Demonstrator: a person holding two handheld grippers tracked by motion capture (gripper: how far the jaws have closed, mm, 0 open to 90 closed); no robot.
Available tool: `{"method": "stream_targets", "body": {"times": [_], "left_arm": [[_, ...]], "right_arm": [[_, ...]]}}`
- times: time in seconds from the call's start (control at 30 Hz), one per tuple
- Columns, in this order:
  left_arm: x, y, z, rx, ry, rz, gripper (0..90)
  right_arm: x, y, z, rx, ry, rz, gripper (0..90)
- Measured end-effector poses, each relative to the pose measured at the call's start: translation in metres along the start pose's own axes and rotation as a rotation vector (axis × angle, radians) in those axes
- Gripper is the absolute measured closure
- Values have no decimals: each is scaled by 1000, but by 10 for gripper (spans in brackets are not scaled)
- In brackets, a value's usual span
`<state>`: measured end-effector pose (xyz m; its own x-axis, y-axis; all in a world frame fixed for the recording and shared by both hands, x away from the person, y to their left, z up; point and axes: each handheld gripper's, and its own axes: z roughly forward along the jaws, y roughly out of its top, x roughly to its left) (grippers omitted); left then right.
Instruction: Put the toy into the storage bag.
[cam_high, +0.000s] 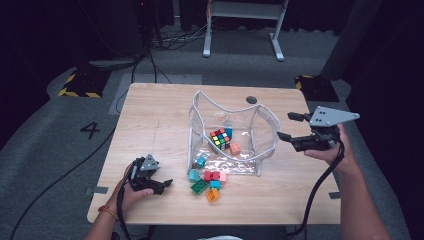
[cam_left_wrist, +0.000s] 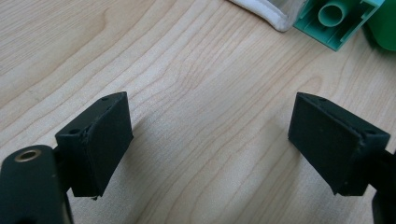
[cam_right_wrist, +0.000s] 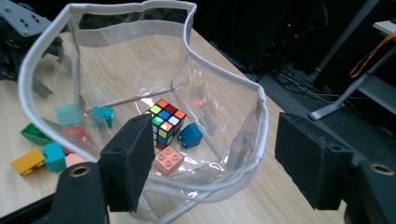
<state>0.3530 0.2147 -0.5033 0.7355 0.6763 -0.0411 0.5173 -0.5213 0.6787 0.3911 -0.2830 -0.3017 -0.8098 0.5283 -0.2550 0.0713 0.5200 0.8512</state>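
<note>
A clear plastic bag (cam_high: 260, 131) with white trim stands open at the table's middle. Inside it lie a colour cube (cam_high: 219, 138), a blue brick (cam_high: 228, 133) and a salmon brick (cam_high: 235, 148). My right gripper (cam_high: 286, 126) hovers open just right of the bag; in the right gripper view its jaws straddle the near rim of the bag (cam_right_wrist: 223, 74), with the cube (cam_right_wrist: 164, 122) beyond. My left gripper (cam_high: 160, 181) rests open near the front left, its jaws (cam_left_wrist: 210, 140) over bare wood, short of a teal-green brick (cam_left_wrist: 334, 21).
Loose bricks lie in front of the bag: teal (cam_high: 194, 174), red (cam_high: 209, 175), green (cam_high: 199, 186) and orange (cam_high: 213, 195). The wooden table (cam_high: 150, 115) ends close to both hands. A white desk frame (cam_high: 240, 15) stands on the floor behind.
</note>
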Motion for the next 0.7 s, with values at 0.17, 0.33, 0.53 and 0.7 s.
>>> {"method": "stream_targets", "body": {"times": [0.17,0.33,0.53,0.7], "left_arm": [[0,0,0,-1,2,1,137],[0,0,0,0,1,1,137],[0,0,-1,-1,15,6,137],[0,0,-1,-1,14,4,137]], "right_arm": [[4,-16,-11,-5,-5,20,288],[12,-36,-12,13,-13,50,287],[21,-63,-5,44,9,75,287],[34,-87,4,77,26,79,306]]}}
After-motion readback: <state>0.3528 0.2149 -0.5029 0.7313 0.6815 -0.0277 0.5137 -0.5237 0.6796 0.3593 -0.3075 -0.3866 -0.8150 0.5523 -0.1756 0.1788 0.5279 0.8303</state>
